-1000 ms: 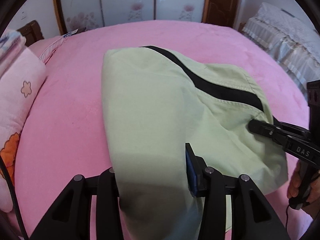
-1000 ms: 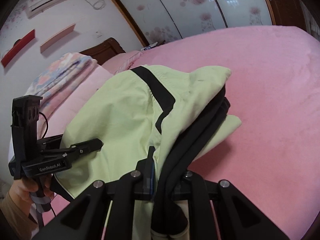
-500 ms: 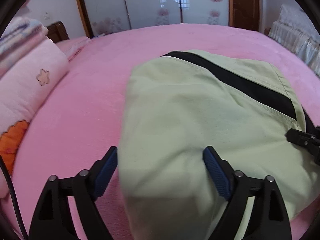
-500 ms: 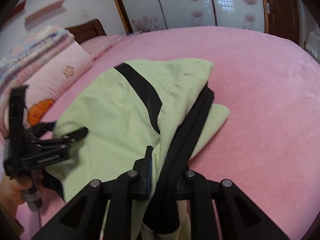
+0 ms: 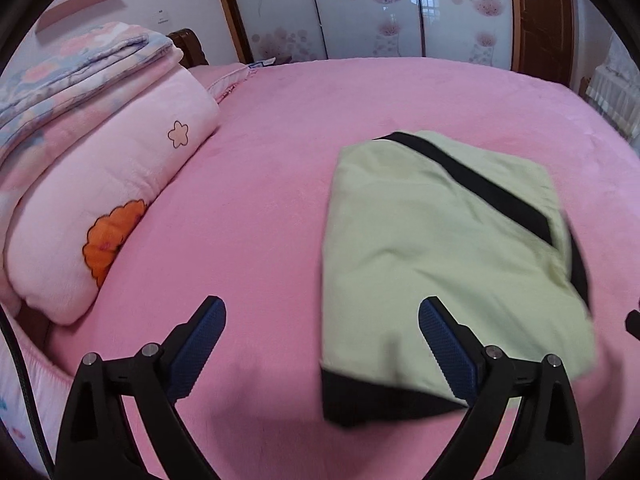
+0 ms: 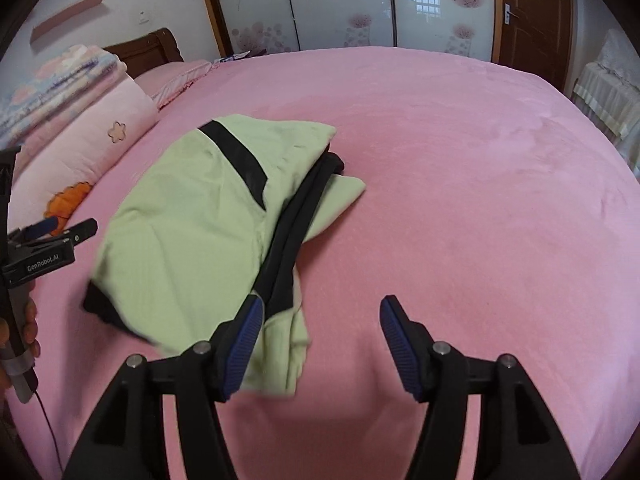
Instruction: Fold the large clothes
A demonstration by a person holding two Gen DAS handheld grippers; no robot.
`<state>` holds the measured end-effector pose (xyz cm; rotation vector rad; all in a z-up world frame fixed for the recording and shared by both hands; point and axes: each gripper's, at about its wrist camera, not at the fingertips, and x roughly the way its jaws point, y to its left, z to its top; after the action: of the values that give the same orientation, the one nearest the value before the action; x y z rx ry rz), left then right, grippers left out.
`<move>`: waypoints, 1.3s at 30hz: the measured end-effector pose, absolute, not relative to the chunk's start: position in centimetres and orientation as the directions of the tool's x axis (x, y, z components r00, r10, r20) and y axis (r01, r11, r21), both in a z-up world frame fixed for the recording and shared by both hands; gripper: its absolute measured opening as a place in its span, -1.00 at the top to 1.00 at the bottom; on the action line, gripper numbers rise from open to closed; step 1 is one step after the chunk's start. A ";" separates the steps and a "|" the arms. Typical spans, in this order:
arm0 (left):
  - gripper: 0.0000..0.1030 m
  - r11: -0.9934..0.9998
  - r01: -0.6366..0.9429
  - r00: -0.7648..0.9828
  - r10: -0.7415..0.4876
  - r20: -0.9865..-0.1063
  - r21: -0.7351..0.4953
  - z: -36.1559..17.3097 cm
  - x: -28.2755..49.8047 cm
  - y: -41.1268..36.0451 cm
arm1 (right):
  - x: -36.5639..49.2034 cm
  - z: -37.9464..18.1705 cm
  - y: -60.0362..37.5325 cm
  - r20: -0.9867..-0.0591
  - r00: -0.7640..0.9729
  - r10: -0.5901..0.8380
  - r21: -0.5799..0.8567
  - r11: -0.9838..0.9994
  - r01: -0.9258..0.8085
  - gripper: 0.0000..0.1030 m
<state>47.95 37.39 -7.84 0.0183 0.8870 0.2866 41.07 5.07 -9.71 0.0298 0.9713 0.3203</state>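
Note:
A light green garment [image 5: 440, 256] with black trim lies folded in a bundle on the pink bed [image 5: 260, 208]. In the right wrist view the garment [image 6: 192, 224] shows black bands along its right side. My left gripper [image 5: 320, 344] is open and empty, drawn back from the garment's near left corner. My right gripper [image 6: 320, 344] is open and empty, just right of the garment's near edge. The left gripper also shows at the left edge of the right wrist view [image 6: 60, 232].
A stack of folded pink and floral blankets [image 5: 92, 152] lies at the bed's left side. Sliding wardrobe doors [image 5: 380, 12] and a brown door [image 6: 536, 20] stand behind the bed. A white covered piece of furniture [image 6: 608, 92] is at the right.
Both grippers have opened and let go of the garment, then drawn back. The garment has dropped onto the bed as a folded bundle.

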 end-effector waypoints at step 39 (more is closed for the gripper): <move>-0.89 0.991 -0.103 0.689 0.004 -0.725 -0.092 6.9 3.8 11.0 | -2.1 8.6 -11.2 -0.702 0.692 0.167 0.106 0.986 -0.131 -0.37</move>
<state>3.80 10.97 6.87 -0.1284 0.8097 0.0599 -2.12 -11.21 8.63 0.0484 0.7894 0.1666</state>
